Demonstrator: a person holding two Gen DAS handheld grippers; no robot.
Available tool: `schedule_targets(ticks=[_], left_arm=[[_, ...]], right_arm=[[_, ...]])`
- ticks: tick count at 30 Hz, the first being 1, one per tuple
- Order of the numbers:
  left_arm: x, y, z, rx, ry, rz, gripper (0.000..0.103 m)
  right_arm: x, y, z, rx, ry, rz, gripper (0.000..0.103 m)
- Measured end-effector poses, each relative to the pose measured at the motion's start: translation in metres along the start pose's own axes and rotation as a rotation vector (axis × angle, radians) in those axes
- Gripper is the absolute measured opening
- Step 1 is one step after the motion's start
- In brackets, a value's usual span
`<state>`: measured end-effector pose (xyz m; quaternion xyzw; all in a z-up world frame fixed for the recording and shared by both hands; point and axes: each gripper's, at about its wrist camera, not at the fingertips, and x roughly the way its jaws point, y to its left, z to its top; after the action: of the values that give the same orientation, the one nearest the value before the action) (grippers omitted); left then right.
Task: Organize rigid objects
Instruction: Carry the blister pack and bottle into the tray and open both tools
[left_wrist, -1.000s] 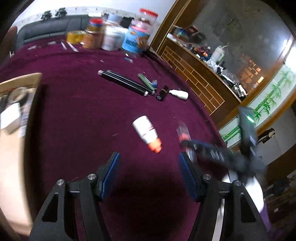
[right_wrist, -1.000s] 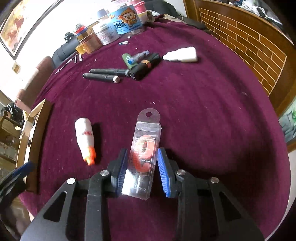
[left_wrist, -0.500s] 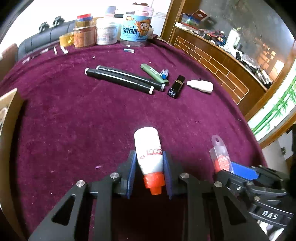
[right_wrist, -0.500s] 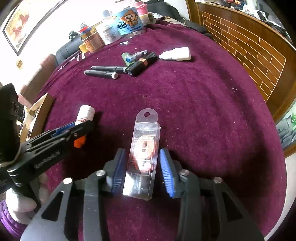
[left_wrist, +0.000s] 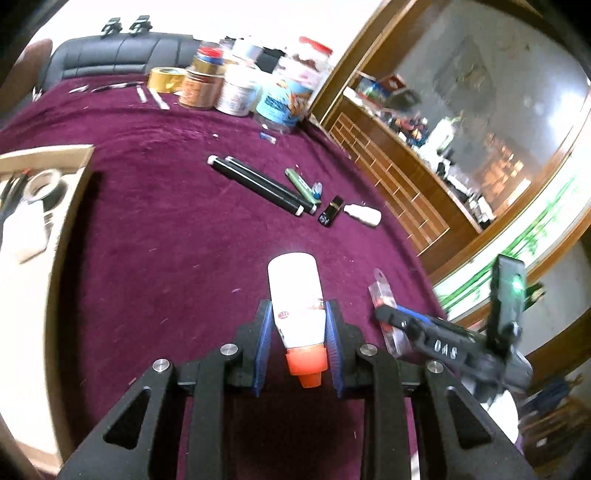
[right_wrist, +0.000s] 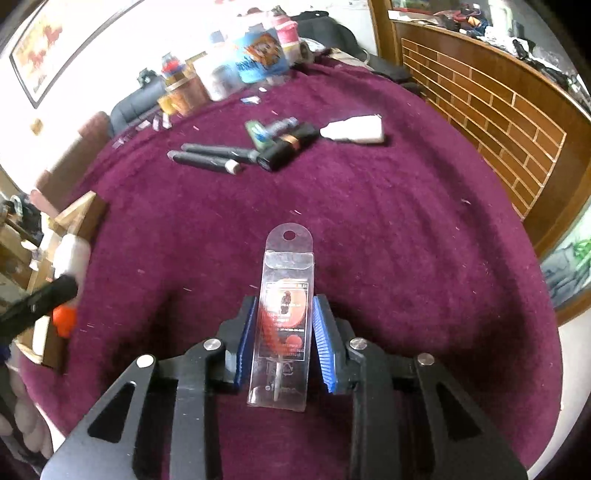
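**Both claws loaded over the plum cloth**

The left claw (left_wrist: 297, 345) is clenched on a smooth white plastic bottle (left_wrist: 297, 295) with an orange cap, base pointing away; the right claw (right_wrist: 282, 339) grips a clear, flat blister pack (right_wrist: 284, 317) with a red insert and a punched hang tab; both sit above the bench (right_wrist: 406, 236), draped in fuzzy maroon fabric; black markers (left_wrist: 258, 184) lie beyond; a brick-patterned wooden wall (right_wrist: 491, 114) curves on the right.

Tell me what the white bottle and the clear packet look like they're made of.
White bottle: likely opaque plastic with a slight sheen, printed label, orange cap.
Clear packet: thin transparent plastic, glossy; you see the red item inside and a punched hang hole.
Table cover: purple cloth, matte and fuzzy, flecked with lint.
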<state>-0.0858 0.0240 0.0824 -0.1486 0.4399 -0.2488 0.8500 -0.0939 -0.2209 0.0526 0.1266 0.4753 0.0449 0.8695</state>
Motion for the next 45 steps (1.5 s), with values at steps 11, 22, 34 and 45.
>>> schedule_targets(ticks=[11,22,34,45], left_arm=[[-0.115,0.121,-0.008,-0.148,-0.166,0.24,0.024],[-0.109,0.236,0.0,-0.286,-0.057,0.435,0.024],[-0.091,0.26,0.012,-0.27,-0.009,0.431,0.024],[-0.141,0.262,-0.007,-0.346,-0.152,0.28,0.049]], right_arm=[[-0.006,0.095,0.019,-0.099,0.041,0.257,0.028],[0.036,0.245,0.019,-0.254,0.17,0.435,0.028],[0.097,0.333,-0.01,-0.353,0.32,0.416,0.028],[0.124,0.361,-0.008,-0.402,0.343,0.325,0.028]])
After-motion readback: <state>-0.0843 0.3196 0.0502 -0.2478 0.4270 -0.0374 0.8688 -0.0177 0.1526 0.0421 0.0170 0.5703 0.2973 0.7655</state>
